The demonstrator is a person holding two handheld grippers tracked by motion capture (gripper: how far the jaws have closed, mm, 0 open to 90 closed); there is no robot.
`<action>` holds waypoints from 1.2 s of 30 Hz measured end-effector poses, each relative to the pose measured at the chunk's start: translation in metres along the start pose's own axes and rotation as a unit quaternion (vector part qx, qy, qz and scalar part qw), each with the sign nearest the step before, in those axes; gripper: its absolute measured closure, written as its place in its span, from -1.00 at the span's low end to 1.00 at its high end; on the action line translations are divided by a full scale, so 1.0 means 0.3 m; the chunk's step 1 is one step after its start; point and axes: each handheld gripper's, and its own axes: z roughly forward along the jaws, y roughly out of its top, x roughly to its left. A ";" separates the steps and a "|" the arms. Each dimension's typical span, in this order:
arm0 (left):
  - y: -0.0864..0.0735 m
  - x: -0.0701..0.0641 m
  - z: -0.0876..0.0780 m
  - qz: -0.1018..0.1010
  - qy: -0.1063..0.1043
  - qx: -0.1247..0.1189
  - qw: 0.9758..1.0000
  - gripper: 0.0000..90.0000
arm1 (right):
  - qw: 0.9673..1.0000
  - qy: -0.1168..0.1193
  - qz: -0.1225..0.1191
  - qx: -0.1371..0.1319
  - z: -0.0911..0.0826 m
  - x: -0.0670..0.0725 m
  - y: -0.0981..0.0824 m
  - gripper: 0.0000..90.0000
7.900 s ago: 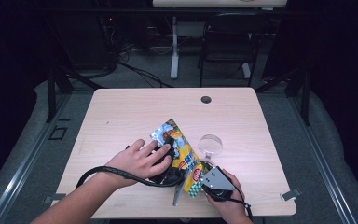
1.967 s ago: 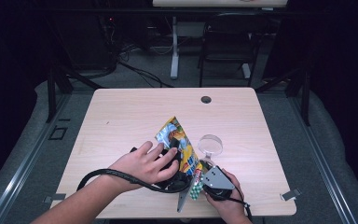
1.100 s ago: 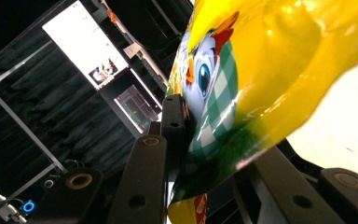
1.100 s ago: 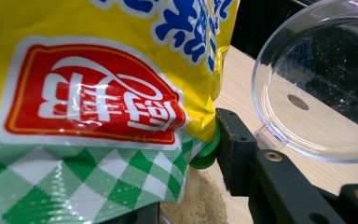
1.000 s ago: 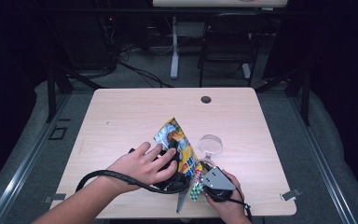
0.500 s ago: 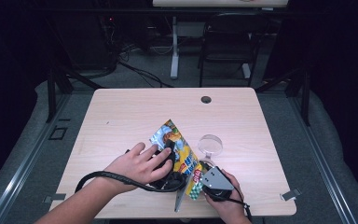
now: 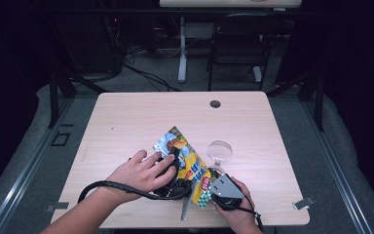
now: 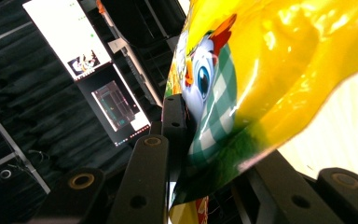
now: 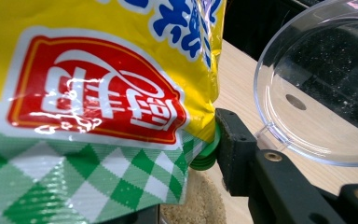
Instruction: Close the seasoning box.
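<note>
A yellow snack bag [image 7: 187, 155] with a cartoon print and green checks lies slanted on the wooden table [image 7: 126, 122], near its front edge. My left gripper [image 7: 174, 166], under the person's left hand, is shut on the bag's middle. The bag [image 8: 261, 70] bulges between its jaws [image 8: 223, 149]. My right gripper [image 7: 205, 189], topped by a grey plate, is shut on the bag's lower checked end. One green-padded jaw presses the bag [image 9: 98, 93] there [image 9: 186, 182]; the other jaw is hidden behind it. A clear plastic cup [image 7: 220, 151] stands just right of the bag.
The cup's rim [image 9: 317, 93] is close to my right gripper's outer jaw. A black cable [image 7: 107, 185] loops from the left gripper across the front of the table. A round hole [image 7: 215, 104] sits near the far edge. A chair [image 7: 238, 48] and stands are beyond the table.
The bag's upper end has leaned slightly to the left with the left hand. The right hand and the cup have stayed where they were.
</note>
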 end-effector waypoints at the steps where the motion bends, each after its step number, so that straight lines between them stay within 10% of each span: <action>1: 0.000 0.000 0.000 -0.001 0.000 0.000 1.000 0.77 | 1.000 0.001 -0.001 0.000 0.001 0.000 0.000 0.58; 36: -0.025 -0.047 0.022 -0.074 -0.034 -0.005 0.997 0.79 | 1.000 -0.009 -0.019 0.002 -0.003 0.003 0.006 0.58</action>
